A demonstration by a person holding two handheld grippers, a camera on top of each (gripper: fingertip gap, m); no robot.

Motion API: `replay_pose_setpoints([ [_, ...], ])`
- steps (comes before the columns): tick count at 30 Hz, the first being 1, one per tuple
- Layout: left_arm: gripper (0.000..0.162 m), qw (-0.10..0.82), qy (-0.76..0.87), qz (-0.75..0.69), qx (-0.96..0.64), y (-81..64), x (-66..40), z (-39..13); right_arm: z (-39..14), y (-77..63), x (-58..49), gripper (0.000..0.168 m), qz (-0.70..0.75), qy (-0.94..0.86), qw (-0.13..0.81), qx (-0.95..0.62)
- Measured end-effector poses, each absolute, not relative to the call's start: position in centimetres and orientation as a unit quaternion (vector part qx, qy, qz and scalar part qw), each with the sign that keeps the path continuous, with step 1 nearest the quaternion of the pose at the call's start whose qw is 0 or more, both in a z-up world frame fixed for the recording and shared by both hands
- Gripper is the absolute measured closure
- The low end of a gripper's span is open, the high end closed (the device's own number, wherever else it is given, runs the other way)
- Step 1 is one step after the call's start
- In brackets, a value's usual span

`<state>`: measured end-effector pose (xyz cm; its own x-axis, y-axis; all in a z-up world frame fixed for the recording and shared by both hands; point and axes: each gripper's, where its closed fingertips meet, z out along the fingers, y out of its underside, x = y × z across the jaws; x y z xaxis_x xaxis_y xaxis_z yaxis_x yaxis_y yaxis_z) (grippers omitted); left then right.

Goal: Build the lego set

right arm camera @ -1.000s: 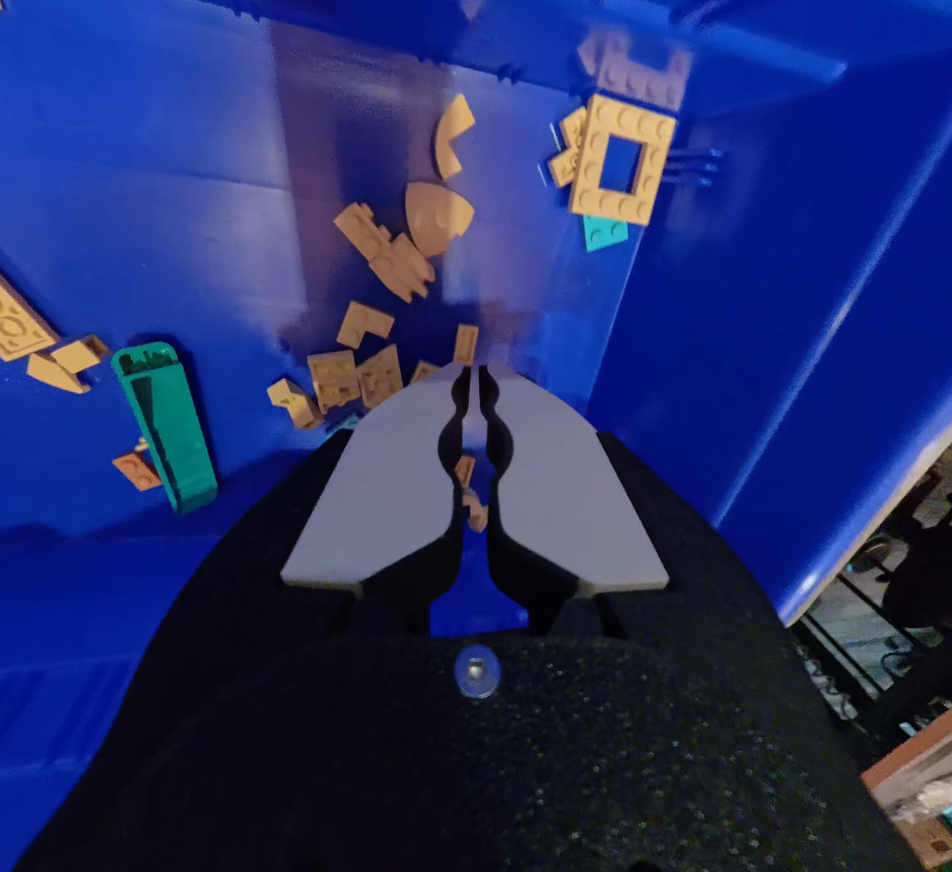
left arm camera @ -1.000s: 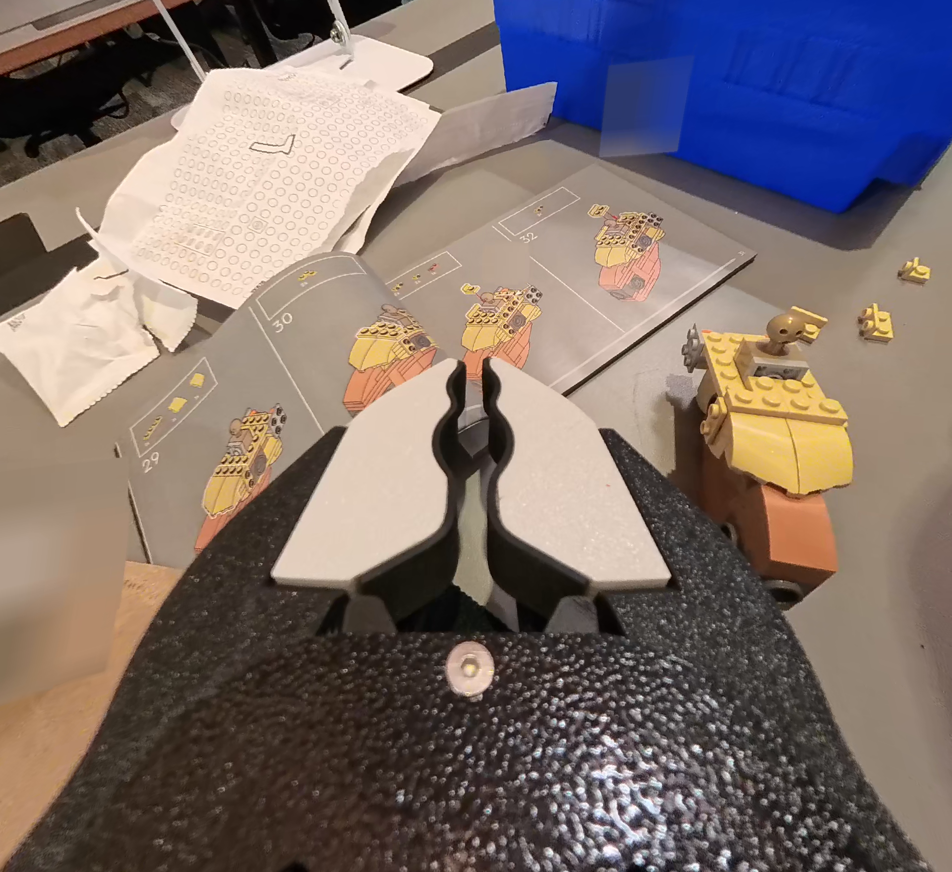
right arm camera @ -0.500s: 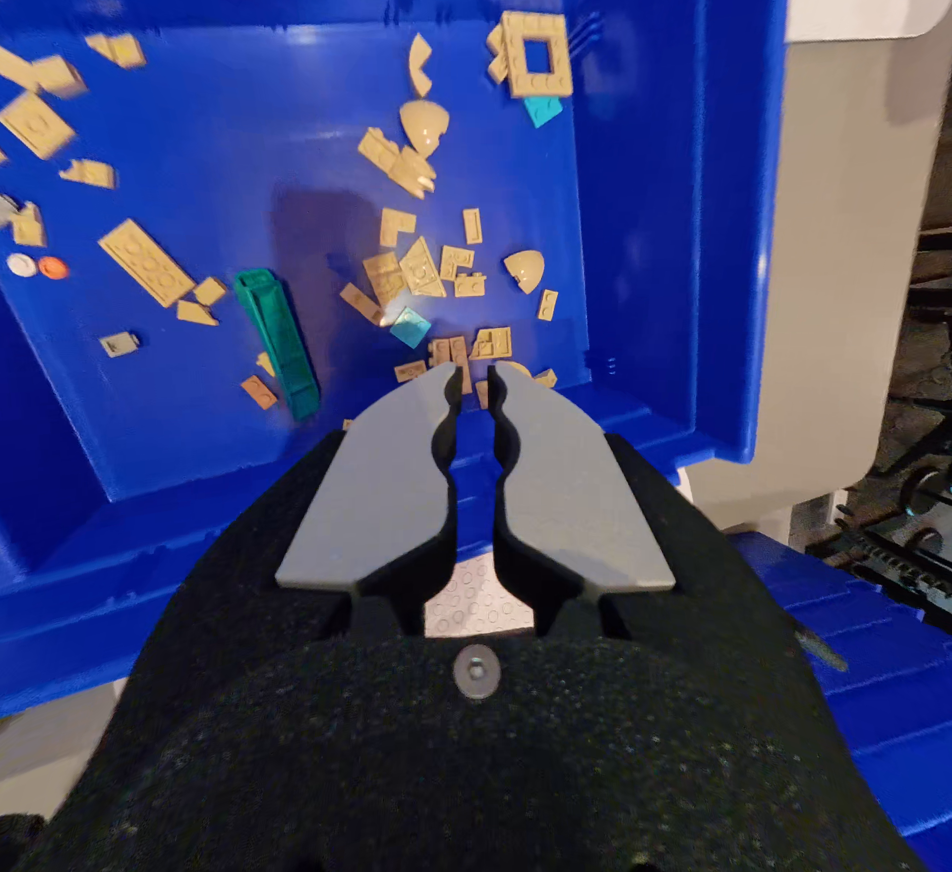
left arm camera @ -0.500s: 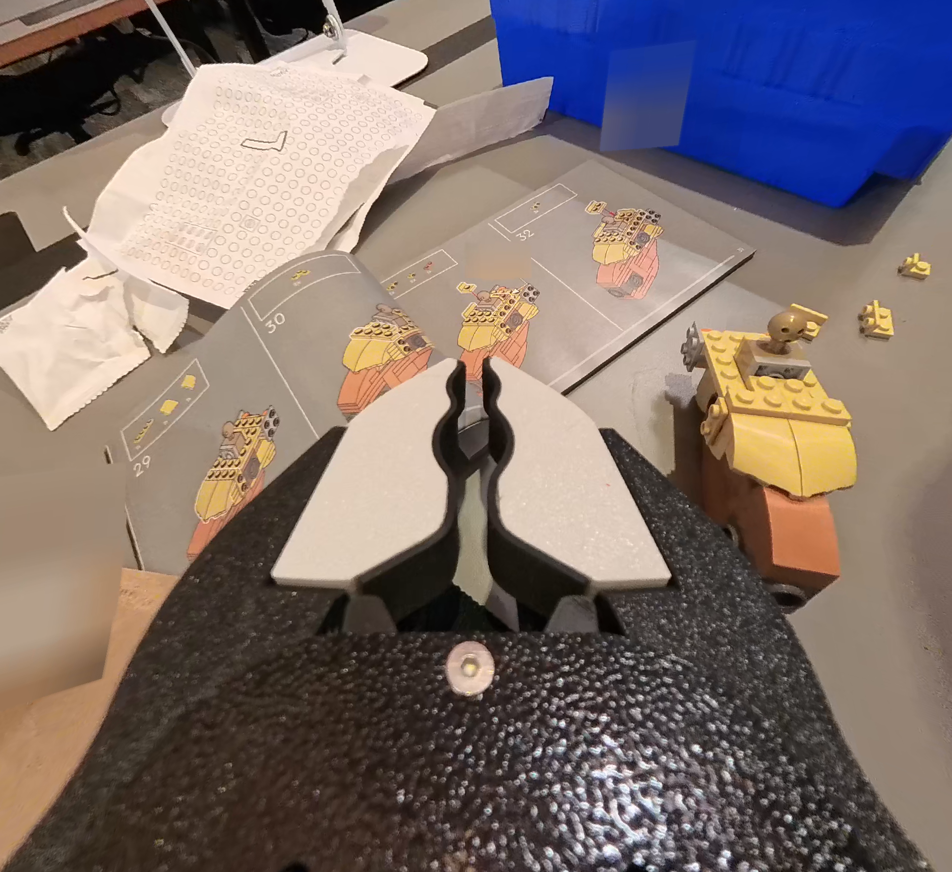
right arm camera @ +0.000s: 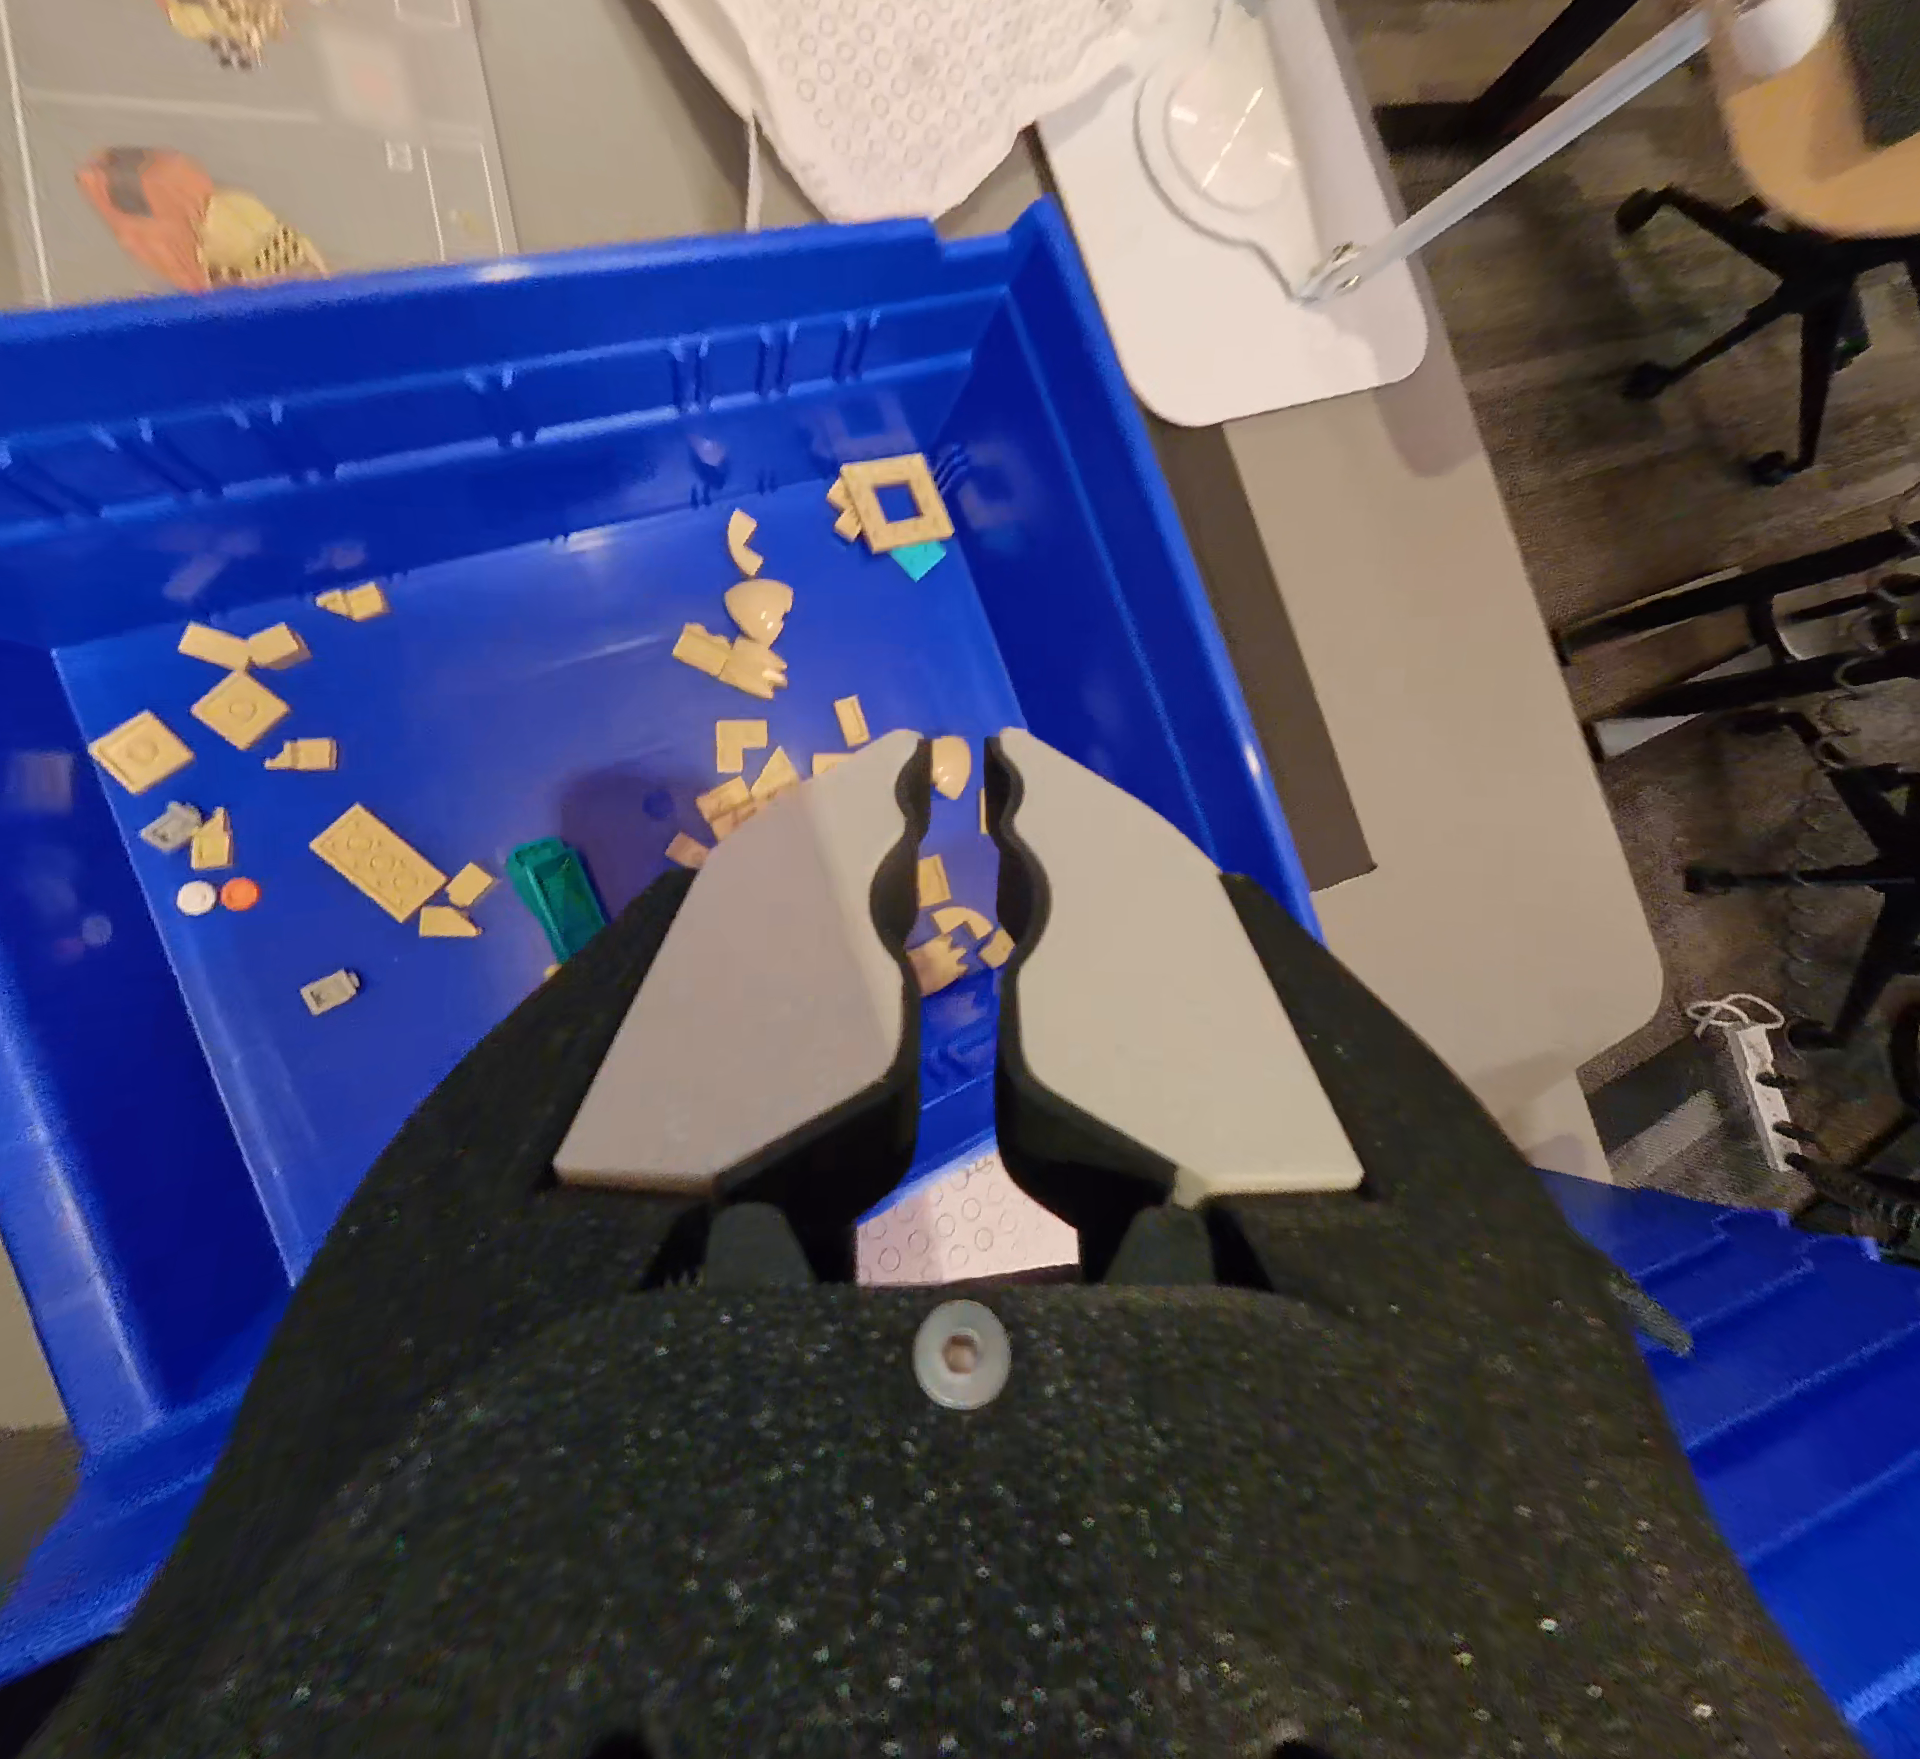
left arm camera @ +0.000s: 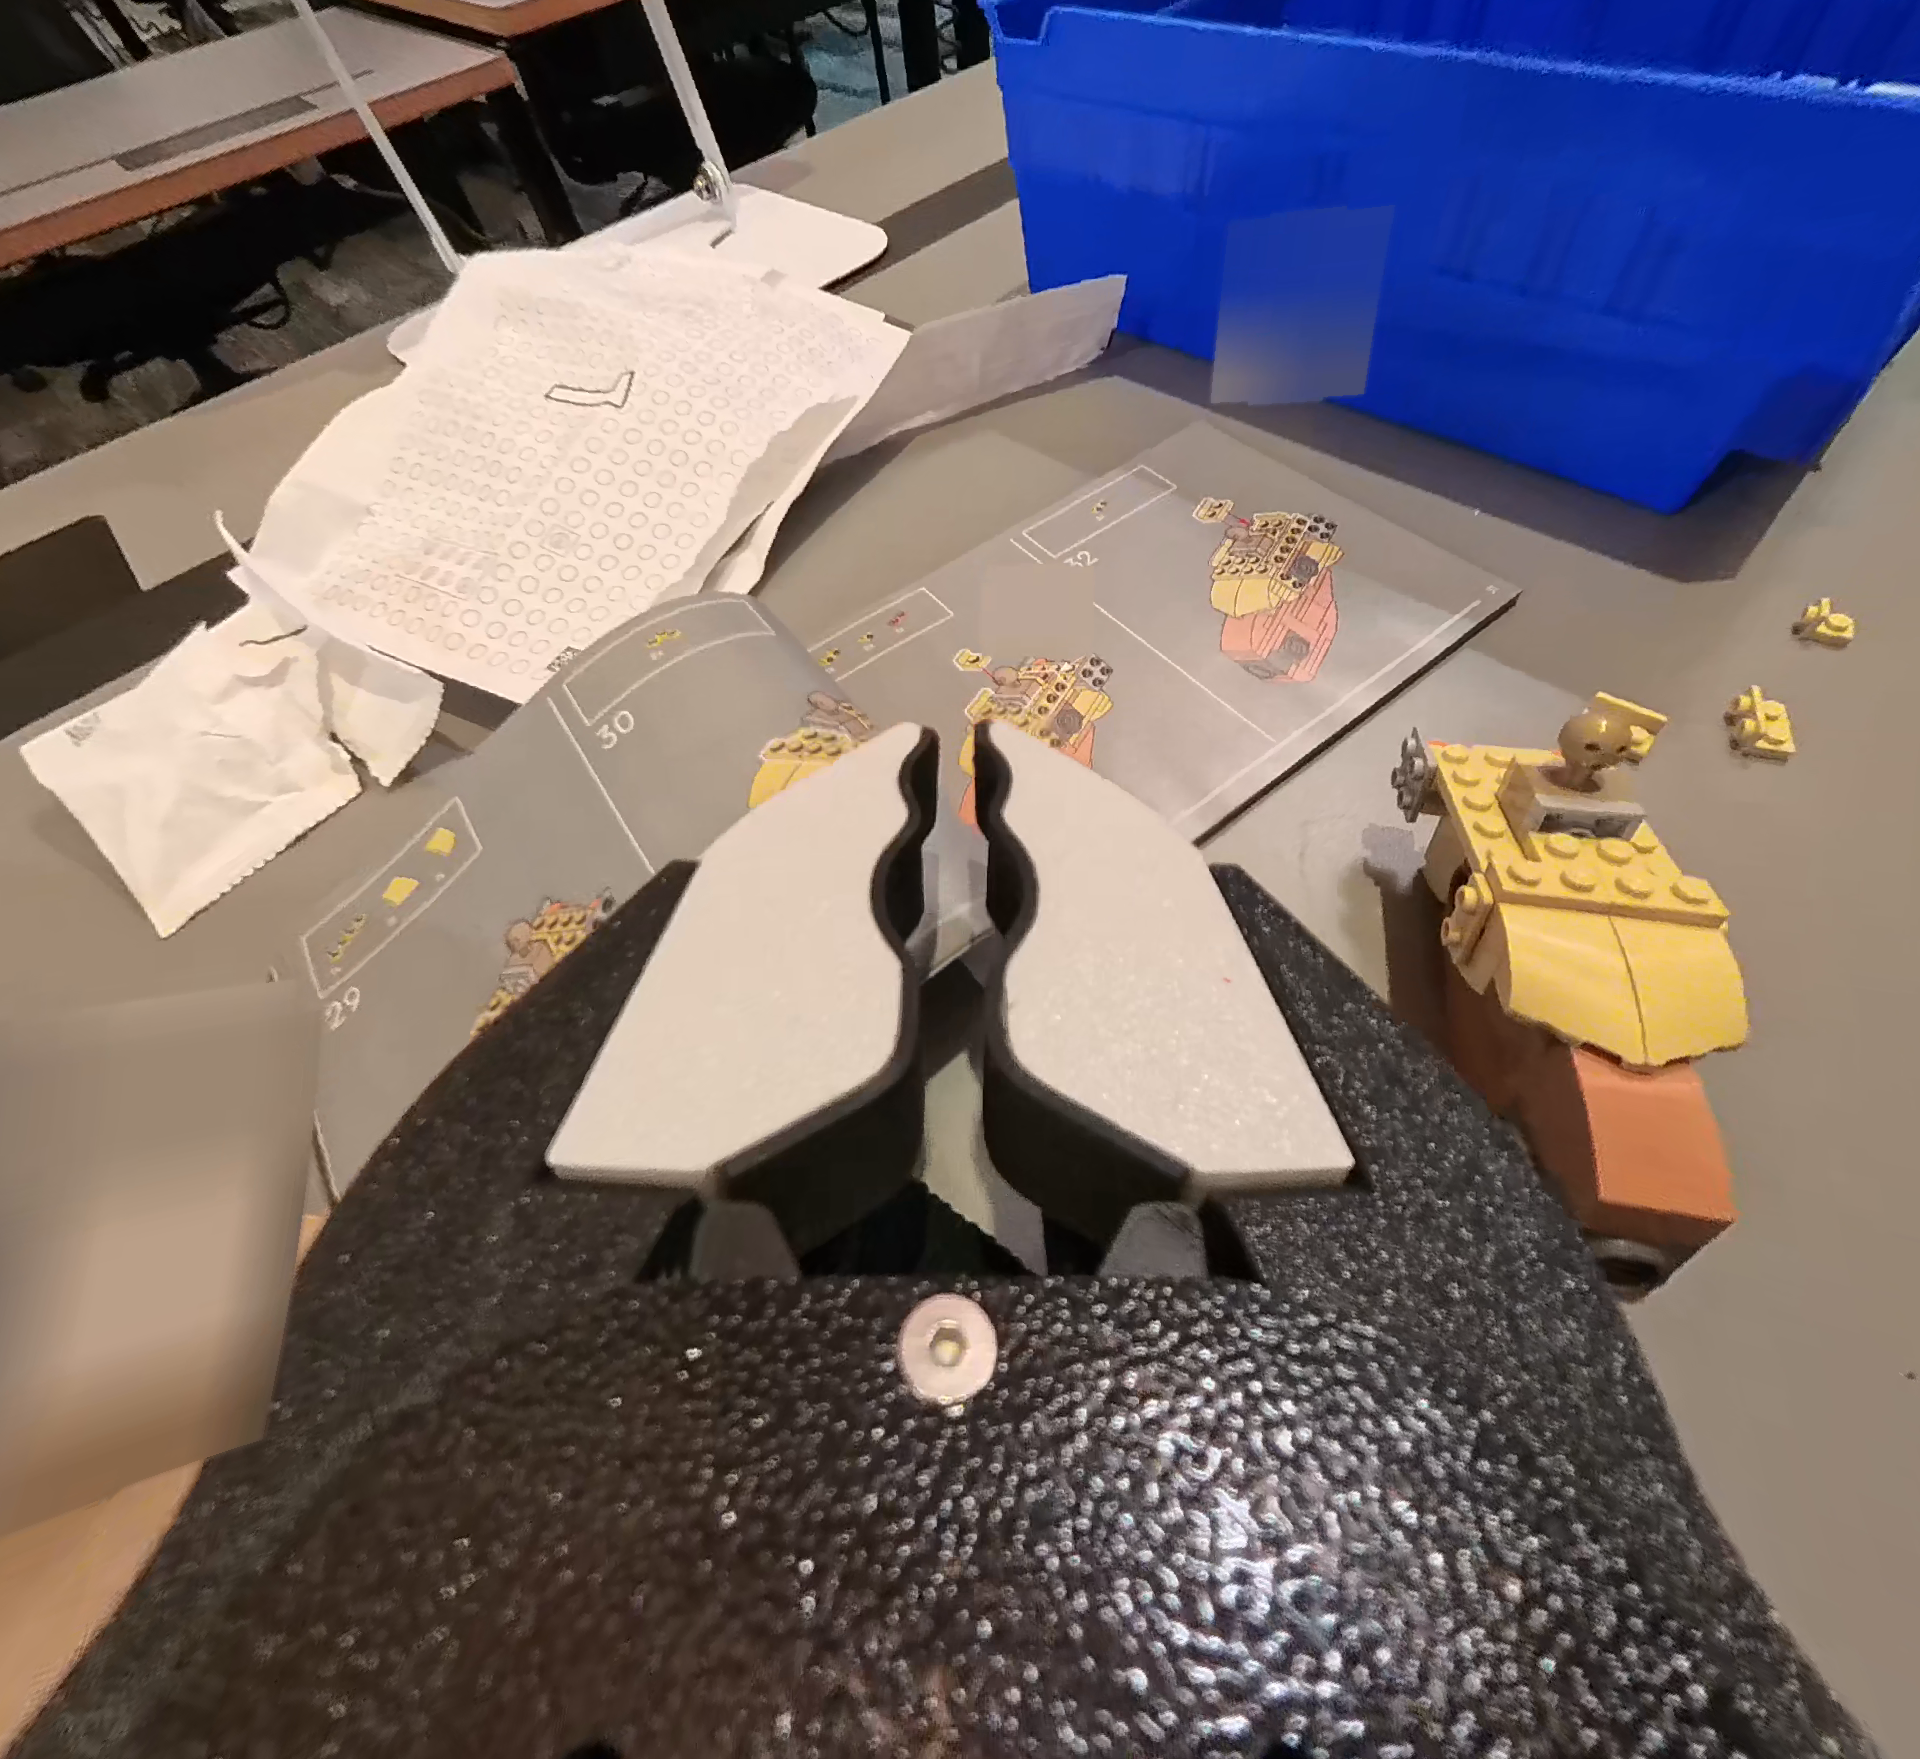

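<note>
Grey desk [left arm camera: 1299, 878] in a workroom, further desks and chair legs behind. Open instruction booklet [left arm camera: 1091, 629] lying flat at the middle, white dotted paper bags [left arm camera: 582, 462] crumpled beyond it, a white lamp base [left arm camera: 790, 229] behind those. Blue bin [left arm camera: 1455, 182] at the far right, a second one behind it.

Left tool [left arm camera: 954, 743] poised over the booklet, tips parted by a thin gap, gripping nothing. Same gap as a second ago; view slightly higher and further back, more of the bin rims and back desks showing. Partly built lego model [left arm camera: 1558, 961] standing on the desk just right of the tool, yellow plates over a brown body, a dark tan ball-ended piece upright on top. Two small yellow pieces [left arm camera: 1761, 722] loose on the desk beyond it, well apart from the model.

Right tool [right arm camera: 954, 748] hanging above the near edge of the blue bin [right arm camera: 520, 379], tips narrowly apart, empty. A second ago deep inside the bin, close to the floor; now raised well clear, whole compartment visible. Tan lego pieces [right arm camera: 379, 862] scattered over the bin floor, a teal brick separator [right arm camera: 556, 888] among them, a square tan frame [right arm camera: 896, 504] in the far corner, white and orange round studs at left.
</note>
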<state>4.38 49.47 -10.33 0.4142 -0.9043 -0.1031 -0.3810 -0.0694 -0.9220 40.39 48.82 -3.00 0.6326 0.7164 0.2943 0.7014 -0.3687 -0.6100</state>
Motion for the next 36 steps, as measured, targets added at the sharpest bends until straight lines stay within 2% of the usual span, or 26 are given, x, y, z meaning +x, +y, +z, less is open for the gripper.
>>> replay_pose_setpoints([
  [9, 0.155, 0.496, 0.512, -0.243, -0.658, 49.7, 6.6, -6.6, 0.7, 50.9, 40.6, 0.16, 0.044, -0.385, 0.438, -0.812],
  [24, 0.149, 0.448, 0.652, -0.284, -0.542, 46.8, 17.7, -1.4, -2.5, 50.4, 40.8, 0.159, 0.072, -0.422, 0.378, -0.821],
  [36, 0.147, 0.401, 0.648, -0.329, -0.558, 48.0, 19.2, -3.3, -5.3, 51.1, 40.1, 0.159, 0.093, -0.43, 0.338, -0.832],
])
